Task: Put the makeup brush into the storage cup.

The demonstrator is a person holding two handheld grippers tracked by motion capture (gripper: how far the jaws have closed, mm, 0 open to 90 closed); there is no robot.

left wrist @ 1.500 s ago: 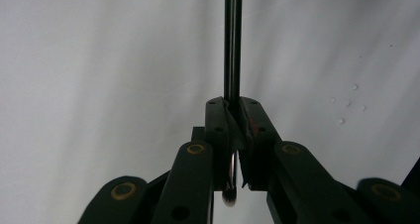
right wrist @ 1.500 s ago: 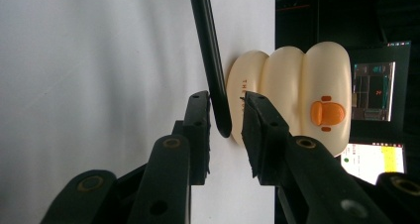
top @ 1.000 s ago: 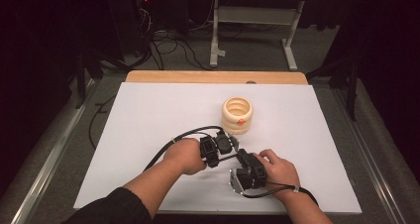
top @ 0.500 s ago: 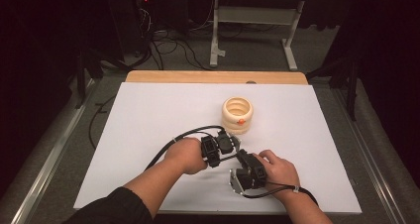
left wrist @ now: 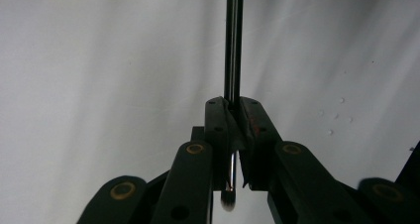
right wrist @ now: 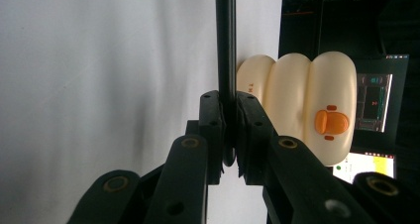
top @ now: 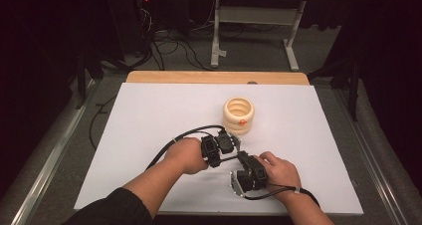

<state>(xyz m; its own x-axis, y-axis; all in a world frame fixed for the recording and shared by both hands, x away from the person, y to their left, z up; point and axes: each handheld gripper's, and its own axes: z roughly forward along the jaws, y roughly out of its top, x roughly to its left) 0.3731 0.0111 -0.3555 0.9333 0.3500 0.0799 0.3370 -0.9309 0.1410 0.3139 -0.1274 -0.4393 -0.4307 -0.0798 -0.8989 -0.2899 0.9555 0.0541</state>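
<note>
Thin dark rod (top: 234, 157), glossy, straight, lying roughly level just above the white mat. Runs 10-to-4 o'clock in the high view, clamped at both ends. Sits at 6 o'clock from the cream ribbed cup (top: 238, 115) with an orange duck mark, near it, apart.

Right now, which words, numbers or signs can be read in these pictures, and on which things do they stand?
Cream ribbed holder: small reddish letters near its edge, too small to read.
Holder's orange duck-face mark: a picture, no words.
Screens behind: figures too blurred to read.
Nothing else bears text.
</note>
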